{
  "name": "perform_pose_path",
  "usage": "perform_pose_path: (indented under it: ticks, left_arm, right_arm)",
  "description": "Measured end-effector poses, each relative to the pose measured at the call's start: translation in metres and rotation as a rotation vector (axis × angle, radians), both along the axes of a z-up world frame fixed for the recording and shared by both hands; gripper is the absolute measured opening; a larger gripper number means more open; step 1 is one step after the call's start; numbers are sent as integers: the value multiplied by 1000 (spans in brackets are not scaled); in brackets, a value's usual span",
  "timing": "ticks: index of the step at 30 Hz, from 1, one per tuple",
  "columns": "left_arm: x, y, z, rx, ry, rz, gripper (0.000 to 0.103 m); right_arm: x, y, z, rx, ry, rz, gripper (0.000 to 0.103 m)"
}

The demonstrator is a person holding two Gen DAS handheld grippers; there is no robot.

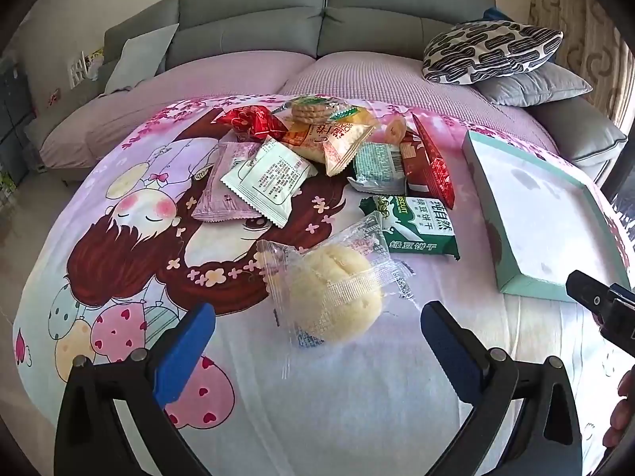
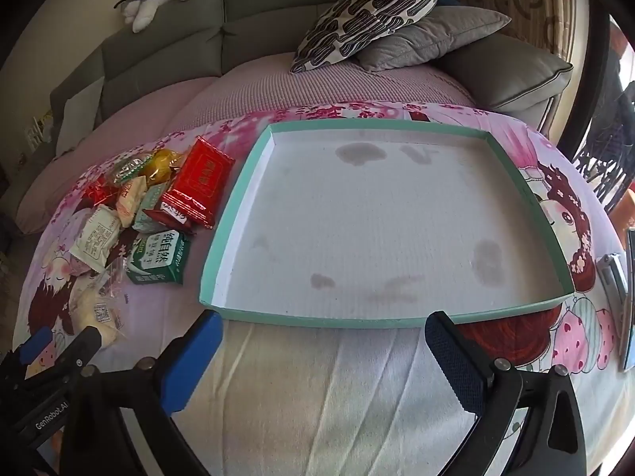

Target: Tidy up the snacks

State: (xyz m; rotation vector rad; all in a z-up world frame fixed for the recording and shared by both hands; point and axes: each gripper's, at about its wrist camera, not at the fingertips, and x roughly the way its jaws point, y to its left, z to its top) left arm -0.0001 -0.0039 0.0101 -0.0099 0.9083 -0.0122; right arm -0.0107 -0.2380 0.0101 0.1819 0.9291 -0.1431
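Your snack pile [image 1: 317,150] is lying on the cartoon-print bedspread [image 1: 317,396], just left of the shallow teal-rimmed tray [image 2: 381,317]. Nearest you, a round pale bun [image 1: 337,301] in a clear wrapper is resting between your left gripper [image 1: 317,333]'s spread fingers, untouched. The green biscuit pack [image 1: 416,226] is lying with its long axis pointing toward the tray. Your right gripper [image 2: 323,341] is hovering spread wide at the tray's near edge. Beyond, a grey sofa [image 1: 317,12] is carrying a patterned cushion [image 2: 369,12].
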Motion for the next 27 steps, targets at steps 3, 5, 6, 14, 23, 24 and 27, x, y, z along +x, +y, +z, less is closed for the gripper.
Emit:
perform_pose_path:
  ticks: [3, 5, 6, 14, 23, 24, 27]
  left_arm:
    - [0, 0, 3, -28, -6, -5, 103]
    - [-1, 0, 5, -31, -15, -5, 103]
    - [-1, 0, 5, -30, -20, -4, 103]
    - [0, 3, 9, -42, -57, 18, 103]
    - [-2, 6, 14, -39, -128, 41, 103]
    - [-2, 6, 15, -36, -136, 41, 103]
    - [-3, 6, 18, -32, -152, 40, 103]
  right_arm:
    - [-1, 3, -2, -4, -8, 2, 103]
    - [-1, 4, -2, -5, -11, 1, 103]
    - [-2, 4, -3, -4, -14, 1, 103]
    - [-2, 1, -3, -3, -13, 12, 103]
    - [0, 4, -3, -9, -5, 16, 103]
    - [0, 5, -3, -11, -2, 17, 103]
    - [1, 6, -3, -13, 0, 17, 103]
